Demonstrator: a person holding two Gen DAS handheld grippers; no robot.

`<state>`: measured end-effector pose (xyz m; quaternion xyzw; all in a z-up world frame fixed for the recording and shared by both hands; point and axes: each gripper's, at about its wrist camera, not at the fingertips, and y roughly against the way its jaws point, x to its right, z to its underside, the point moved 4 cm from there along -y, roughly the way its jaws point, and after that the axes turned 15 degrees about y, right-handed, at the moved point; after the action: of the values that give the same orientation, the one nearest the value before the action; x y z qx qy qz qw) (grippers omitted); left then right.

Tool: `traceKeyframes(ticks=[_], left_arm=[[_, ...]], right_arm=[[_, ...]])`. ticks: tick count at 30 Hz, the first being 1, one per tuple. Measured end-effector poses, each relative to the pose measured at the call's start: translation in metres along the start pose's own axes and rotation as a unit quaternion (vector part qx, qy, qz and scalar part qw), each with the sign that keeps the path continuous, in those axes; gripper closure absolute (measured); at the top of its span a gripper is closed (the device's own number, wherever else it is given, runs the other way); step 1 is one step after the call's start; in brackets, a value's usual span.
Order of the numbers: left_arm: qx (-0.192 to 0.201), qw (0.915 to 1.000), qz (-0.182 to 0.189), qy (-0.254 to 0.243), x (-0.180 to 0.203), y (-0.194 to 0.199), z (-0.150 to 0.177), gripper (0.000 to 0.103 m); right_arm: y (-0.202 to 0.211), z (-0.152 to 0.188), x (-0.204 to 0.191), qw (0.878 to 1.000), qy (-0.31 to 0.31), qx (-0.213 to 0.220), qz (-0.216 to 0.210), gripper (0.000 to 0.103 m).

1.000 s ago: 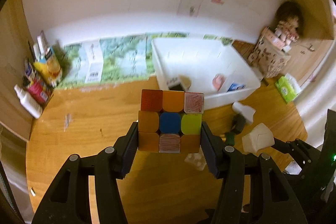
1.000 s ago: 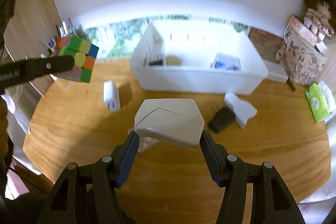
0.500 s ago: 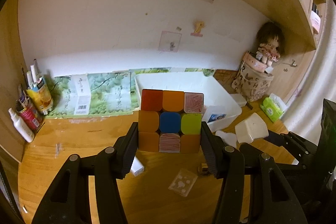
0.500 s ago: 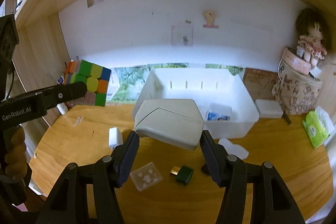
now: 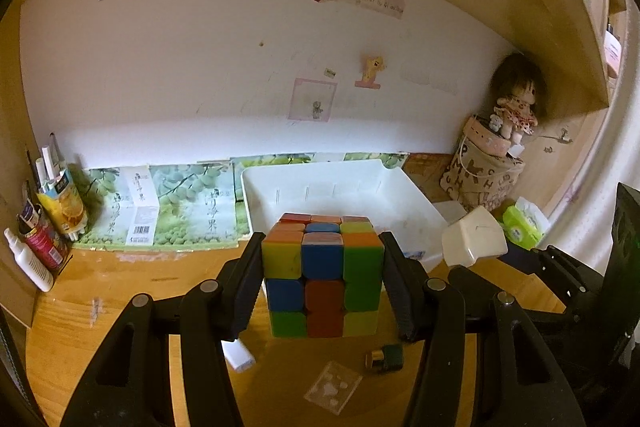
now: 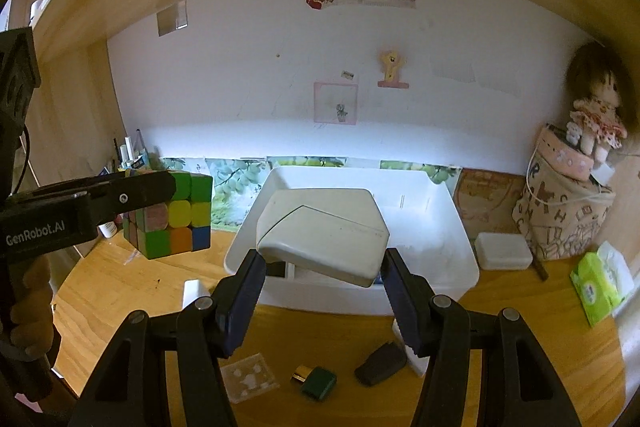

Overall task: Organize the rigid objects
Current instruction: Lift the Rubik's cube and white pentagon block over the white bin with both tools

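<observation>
So we've lifted both off the counter [image 6: 120, 291] now, left gripper [image 5: 322, 279] clamping the puzzle cube [image 5: 322, 279], right gripper [image 6: 322, 267] pinching the white case [image 6: 324, 233], both hovering before the white bin [image 6: 452, 259], drop-off looks next.

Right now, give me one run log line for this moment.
left tongs: shut on puzzle cube | right tongs: shut on white box | both above desk | white bin ahead

Home desk nook, doll [image 5: 516, 99], wall drawings [image 6: 335, 103], wooden desk [image 5: 120, 291]
</observation>
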<state>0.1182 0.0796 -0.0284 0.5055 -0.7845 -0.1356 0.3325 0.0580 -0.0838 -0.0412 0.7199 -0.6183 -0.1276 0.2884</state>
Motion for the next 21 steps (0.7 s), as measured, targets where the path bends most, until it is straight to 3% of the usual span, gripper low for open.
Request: traceKeyframes(ticks=[21], left_arm=[[-0.021, 0.9981, -0.051, 0.028, 0.025, -0.090, -0.011, 0.044]], right_arm=[[-0.072, 0.008, 0.057, 0.999, -0.018, -0.013, -0.047, 0.043]])
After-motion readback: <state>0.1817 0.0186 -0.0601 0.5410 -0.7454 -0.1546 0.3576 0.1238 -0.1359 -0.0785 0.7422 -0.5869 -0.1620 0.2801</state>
